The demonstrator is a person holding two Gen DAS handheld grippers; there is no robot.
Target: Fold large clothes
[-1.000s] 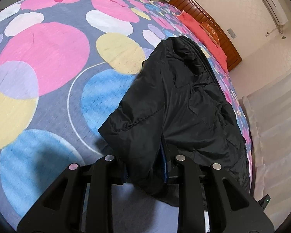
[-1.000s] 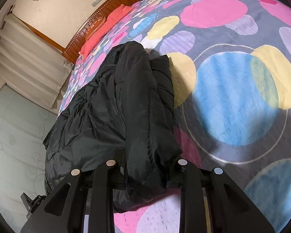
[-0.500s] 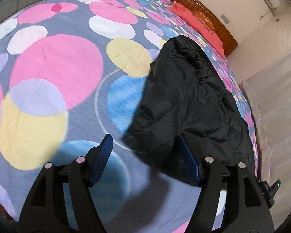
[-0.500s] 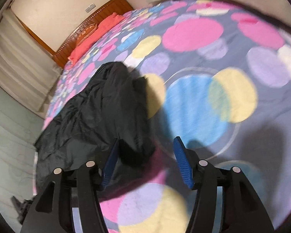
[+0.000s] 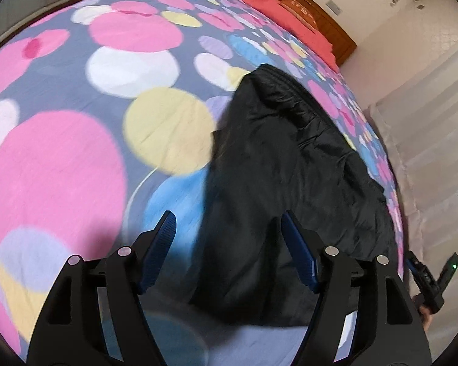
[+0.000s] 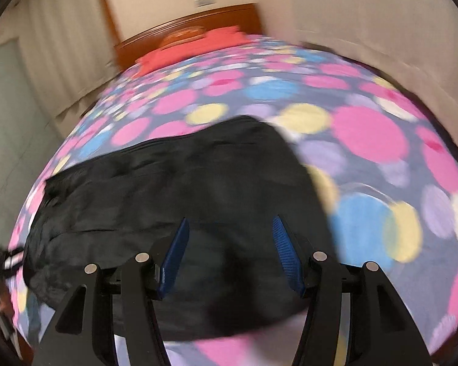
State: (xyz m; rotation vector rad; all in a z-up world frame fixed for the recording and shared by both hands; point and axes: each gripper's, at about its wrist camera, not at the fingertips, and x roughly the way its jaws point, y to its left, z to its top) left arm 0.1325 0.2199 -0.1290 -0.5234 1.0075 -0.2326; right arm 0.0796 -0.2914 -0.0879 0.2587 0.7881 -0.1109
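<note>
Black padded jacket (image 5: 274, 183) lying folded on polka-dot bedspread (image 5: 76, 152), bulk running from 6 o'clock up toward 1 o'clock in left wrist view; in right wrist view jacket (image 6: 174, 189) spread from 9 o'clock through centre down to 6 o'clock, heavily blurred. Fabric bunched and creased, nearest edge draped at foot end of bed.

Left gripper (image 5: 229, 250) above near edge of jacket, jaws spread wide, nothing held; left blue pad (image 5: 158, 250) over blue dot of bedspread, right pad over black fabric. Contact with fabric: cannot tell.

Right gripper (image 6: 232, 253) above jacket, jaws wide apart, nothing between them; both pads (image 6: 174, 253) over black fabric, no pinch visible.

Bedspread (image 6: 366, 140): grey ground, pink, yellow, blue, lilac, white circles. Red pillow (image 5: 290, 18) at 1 o'clock against wooden headboard (image 5: 323, 15). Pale curtain (image 5: 436, 152) at 3 o'clock. Other handheld gripper (image 5: 427, 280) just showing at 4 o'clock edge of left view.
</note>
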